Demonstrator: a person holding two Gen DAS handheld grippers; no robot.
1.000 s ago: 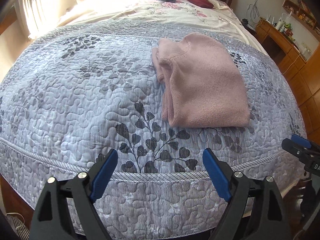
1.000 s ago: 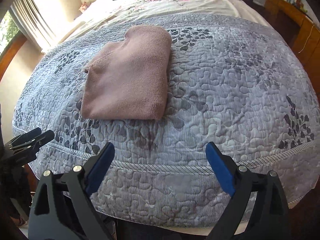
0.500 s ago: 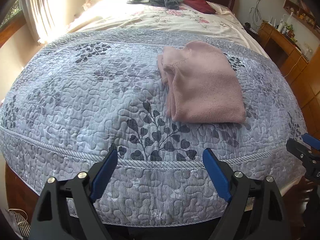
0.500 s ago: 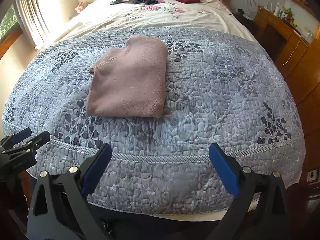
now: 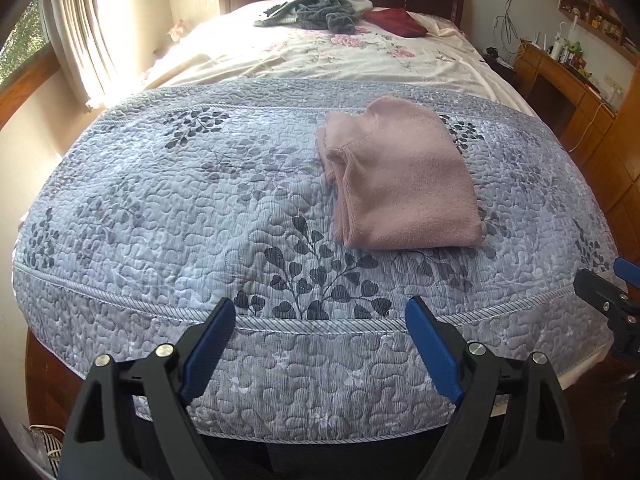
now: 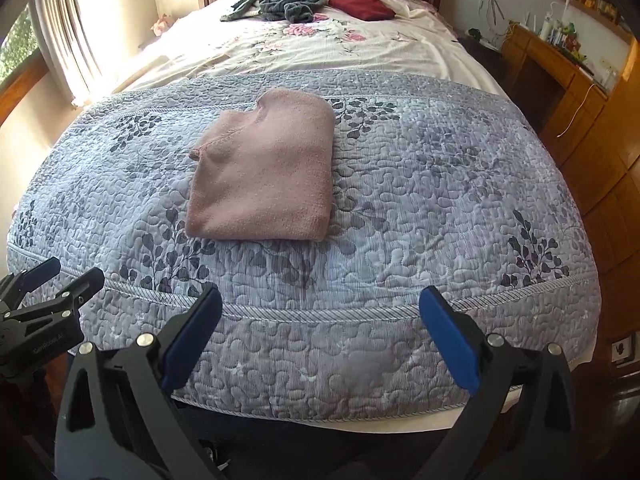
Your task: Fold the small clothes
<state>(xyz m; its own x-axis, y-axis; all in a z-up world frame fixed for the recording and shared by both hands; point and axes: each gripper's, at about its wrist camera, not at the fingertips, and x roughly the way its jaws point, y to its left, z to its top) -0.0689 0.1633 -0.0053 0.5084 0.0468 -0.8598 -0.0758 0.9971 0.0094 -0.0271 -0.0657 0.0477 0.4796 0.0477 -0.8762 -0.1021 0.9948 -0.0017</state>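
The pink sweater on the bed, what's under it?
The pink sweater lies folded on the grey leaf-patterned quilt. More quilt shows all around it. The patch straight beneath is covered, so whether anything else hides there cannot be seen.

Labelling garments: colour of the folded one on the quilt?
Dusty pink folded garment, plain; clearest in the right wrist view.

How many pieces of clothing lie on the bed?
3: a folded pink sweater on the grey quilt, a crumpled grey garment and a dark red one near the headboard. More may be hidden.
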